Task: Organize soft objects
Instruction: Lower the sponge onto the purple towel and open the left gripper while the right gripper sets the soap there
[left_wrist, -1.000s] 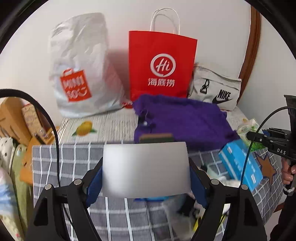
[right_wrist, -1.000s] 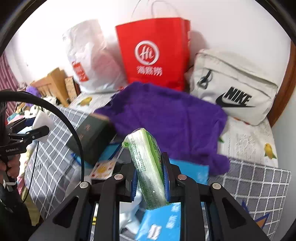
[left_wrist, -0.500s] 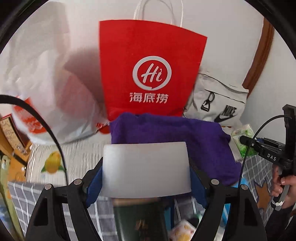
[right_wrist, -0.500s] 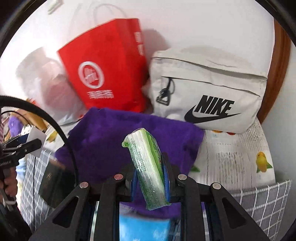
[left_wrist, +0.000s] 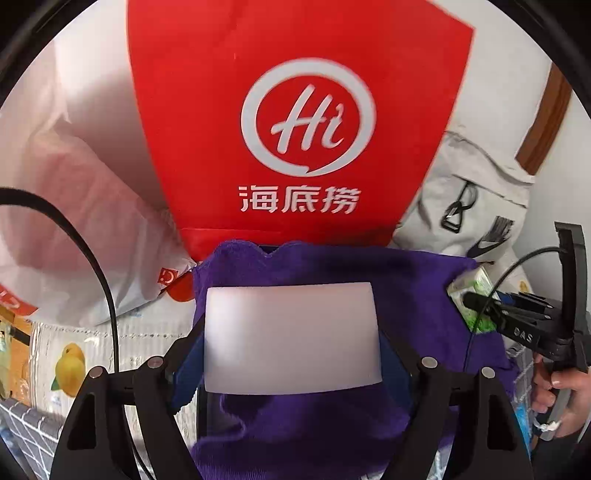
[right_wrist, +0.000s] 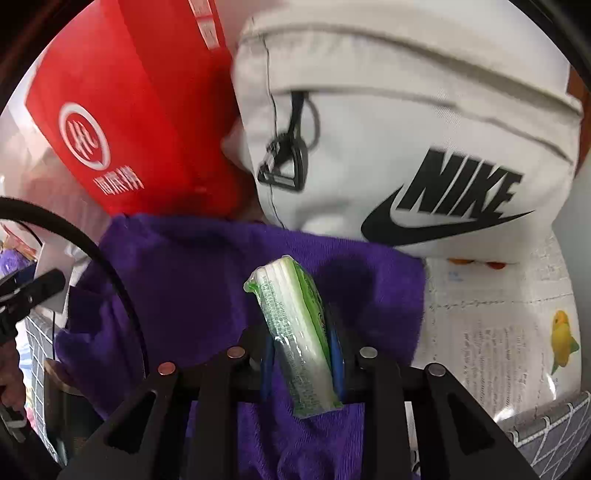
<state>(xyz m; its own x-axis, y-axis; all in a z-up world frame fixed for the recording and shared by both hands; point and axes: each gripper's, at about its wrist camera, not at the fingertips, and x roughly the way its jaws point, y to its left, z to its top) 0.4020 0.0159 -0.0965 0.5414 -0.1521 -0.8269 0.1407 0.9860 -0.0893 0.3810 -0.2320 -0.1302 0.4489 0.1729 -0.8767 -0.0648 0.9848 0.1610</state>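
Observation:
My left gripper (left_wrist: 291, 356) is shut on a white rectangular foam block (left_wrist: 291, 338), gripped by its two ends between the blue pads. It hangs over a purple towel (left_wrist: 413, 291) lying in front of a red paper bag (left_wrist: 306, 122). My right gripper (right_wrist: 301, 356) has a green and white tissue pack (right_wrist: 295, 325) upright between its pads, above the same purple towel (right_wrist: 192, 280). Its jaws are opening, and the pack still sits between them. In the left wrist view the right gripper (left_wrist: 480, 306) shows at the right edge with the pack.
A pale Nike bag (right_wrist: 406, 129) stands behind the towel, beside the red paper bag (right_wrist: 129, 110). A white plastic bag (left_wrist: 74, 221) leans at the left. A lemon-print sheet (right_wrist: 498, 332) covers the surface, with grey checked fabric (right_wrist: 554, 435) at the near right. A hand (left_wrist: 565, 384) grips the right tool.
Both grippers have moved forward and down toward the bags, so the grey checked bin has dropped out of sight. The right gripper has rolled and now faces the Nike bag. Both objects stay held.

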